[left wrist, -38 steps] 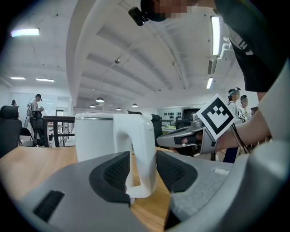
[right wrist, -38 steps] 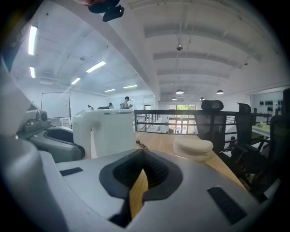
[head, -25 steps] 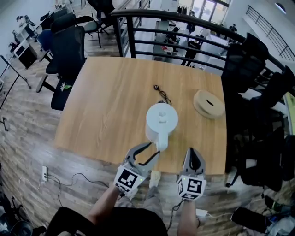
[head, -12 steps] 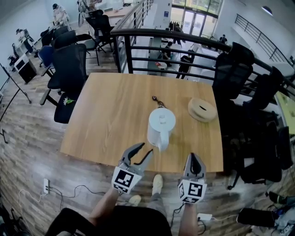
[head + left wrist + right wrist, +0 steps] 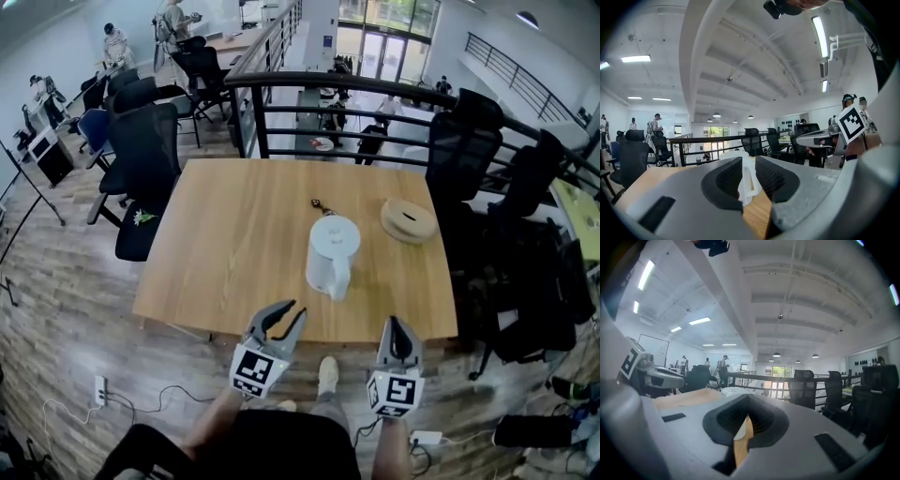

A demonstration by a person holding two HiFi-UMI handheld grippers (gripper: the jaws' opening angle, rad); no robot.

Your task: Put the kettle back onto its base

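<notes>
The white kettle [image 5: 332,246] stands upright on the wooden table [image 5: 225,234], its handle toward me, with a black cord [image 5: 321,203] just behind it. Whatever lies under it is hidden. My left gripper [image 5: 283,317] hangs off the table's near edge, short of the kettle; its jaws are closing with nothing between them. In the left gripper view the kettle [image 5: 745,187] shows far off through that gripper's [image 5: 748,165] gap. My right gripper [image 5: 397,328] is shut and empty, also off the near edge. The right gripper [image 5: 746,420] looks along the table at the kettle's top [image 5: 733,391].
A round wooden disc [image 5: 409,220] lies at the table's far right. Black office chairs stand at the left [image 5: 145,141] and right [image 5: 464,141]. A black railing [image 5: 337,84] runs behind the table. The floor is wood planks.
Both grippers have drawn back from the table toward me. The left one, which stood open around the kettle's handle, has come away from it and its jaws have narrowed. The kettle stays put.
</notes>
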